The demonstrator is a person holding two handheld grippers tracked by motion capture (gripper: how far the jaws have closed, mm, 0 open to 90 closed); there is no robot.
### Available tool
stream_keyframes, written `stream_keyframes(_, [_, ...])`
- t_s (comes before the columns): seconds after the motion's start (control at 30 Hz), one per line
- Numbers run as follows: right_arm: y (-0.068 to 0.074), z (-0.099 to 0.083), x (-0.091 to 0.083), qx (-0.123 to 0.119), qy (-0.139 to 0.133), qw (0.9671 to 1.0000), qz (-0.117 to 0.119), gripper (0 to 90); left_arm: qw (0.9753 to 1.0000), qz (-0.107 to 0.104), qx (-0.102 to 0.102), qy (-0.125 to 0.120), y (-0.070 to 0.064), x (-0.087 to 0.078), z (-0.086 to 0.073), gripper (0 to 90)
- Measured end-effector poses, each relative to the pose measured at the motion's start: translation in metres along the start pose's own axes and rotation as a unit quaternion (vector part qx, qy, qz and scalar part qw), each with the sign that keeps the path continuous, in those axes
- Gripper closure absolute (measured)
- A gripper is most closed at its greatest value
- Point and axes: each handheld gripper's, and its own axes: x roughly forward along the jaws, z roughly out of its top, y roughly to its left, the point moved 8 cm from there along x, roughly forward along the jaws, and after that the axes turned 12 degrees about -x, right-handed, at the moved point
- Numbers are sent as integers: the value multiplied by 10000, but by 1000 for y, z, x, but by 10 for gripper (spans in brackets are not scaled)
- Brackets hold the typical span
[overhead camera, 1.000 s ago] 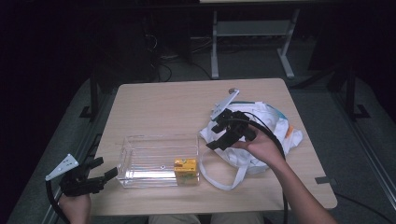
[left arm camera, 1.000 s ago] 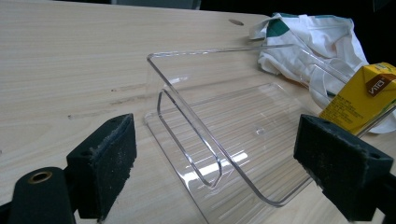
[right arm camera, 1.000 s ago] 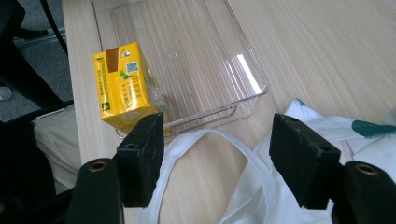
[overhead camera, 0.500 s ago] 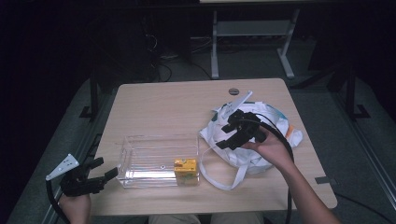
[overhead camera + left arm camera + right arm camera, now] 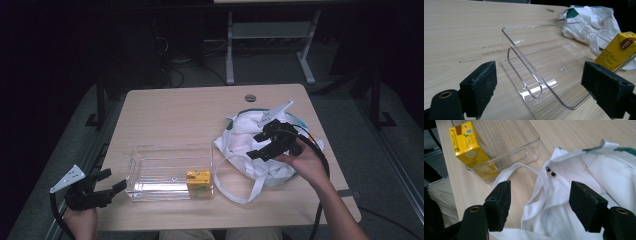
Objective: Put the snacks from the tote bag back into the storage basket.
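**Me:** Two grippers up, both with jaws spread, nothing held. Right gripper hangs over the white cloth bag on the right half of the table. Left gripper sits off the near left edge, aimed at the clear plastic bin.

**Them:** Where's the bag relative to the bin?

**Me:** Just beside its right end, crumpled in a heap. One long strap loops out across the wood toward the bin. Yellow juice carton stands inside the bin at its near right corner.

**Them:** How will the bag handle?

**Me:** My read: light, soft, no stiffness at all. It'll sag and fold wherever I lift it. Thin cloth, so the foam pads should bite fine, low slip risk. Not fragile itself; can't tell what's inside, if anything.

**Them:** Grip point?

**Me:** I'd go for the hemmed rim at the mouth, the doubled edge with the green trim, or the strap where it joins the body. A single loose layer mid-panel would just drag the rest along.

**Them:** Bin?

**Me:** Rigid, slick, probably light. Take it by the end wall with the handle cutout, which sits between my left jaws.
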Motion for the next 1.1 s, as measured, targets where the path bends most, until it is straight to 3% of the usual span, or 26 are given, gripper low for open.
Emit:
stream_keyframes(0.13, [-2,-13,-2,107,68,9999,-72,335,10000,-2,-18,-6,0,0,0,128])
stream_keyframes(0.53, [-5,-46,-17,552,-84,9982,-234,335,10000,-18,-4,21,-1,1,-1,128])
stream_keyframes(0.83, [-6,-69,-22,723,-87,9966,-380,335,10000,-66,26,65,-3,1,-1,128])
stream_keyframes(1.1, [-3,-86,-35,943,-296,9938,-518,323,9999,-128,63,74,-5,3,-2,128])
